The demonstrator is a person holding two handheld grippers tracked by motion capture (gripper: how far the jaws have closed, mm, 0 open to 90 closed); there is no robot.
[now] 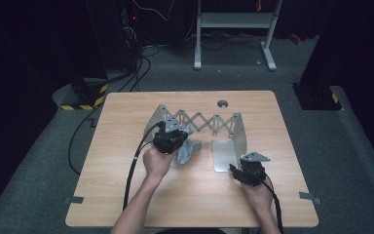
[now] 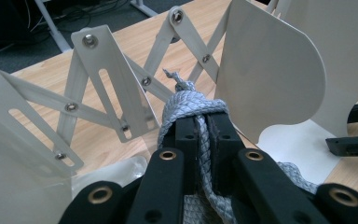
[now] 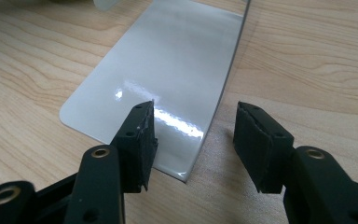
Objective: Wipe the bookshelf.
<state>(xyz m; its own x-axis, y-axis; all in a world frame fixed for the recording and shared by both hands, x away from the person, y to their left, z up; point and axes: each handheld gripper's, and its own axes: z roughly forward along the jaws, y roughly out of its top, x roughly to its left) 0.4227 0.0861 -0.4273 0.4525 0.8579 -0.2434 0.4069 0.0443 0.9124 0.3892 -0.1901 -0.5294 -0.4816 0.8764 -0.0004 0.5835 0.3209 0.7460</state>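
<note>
Left gripper [image 2: 204, 140] pinches grey rope [image 2: 191, 100] mid-frame beside the expanding rack [image 2: 98, 79]; right gripper [image 3: 193, 140] spread; next, seat the rope.

Rope [image 2: 186, 105]: grey braided fibre, rough, matt. Rack [image 2: 265, 70]: painted sheet metal w/ bare rivets, smooth; its base plate [image 3: 168, 79] v. glossy. Table [image 3: 307, 56]: wood-grain laminate, satin. Gripper pads [image 3: 142, 140]: matt black rubber.

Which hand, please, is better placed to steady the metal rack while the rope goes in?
Right, probably. The right claw is open, its jaws either side of the rack's flat foot plate. The left claw is shut on the grey rope, so it is busy.
</note>
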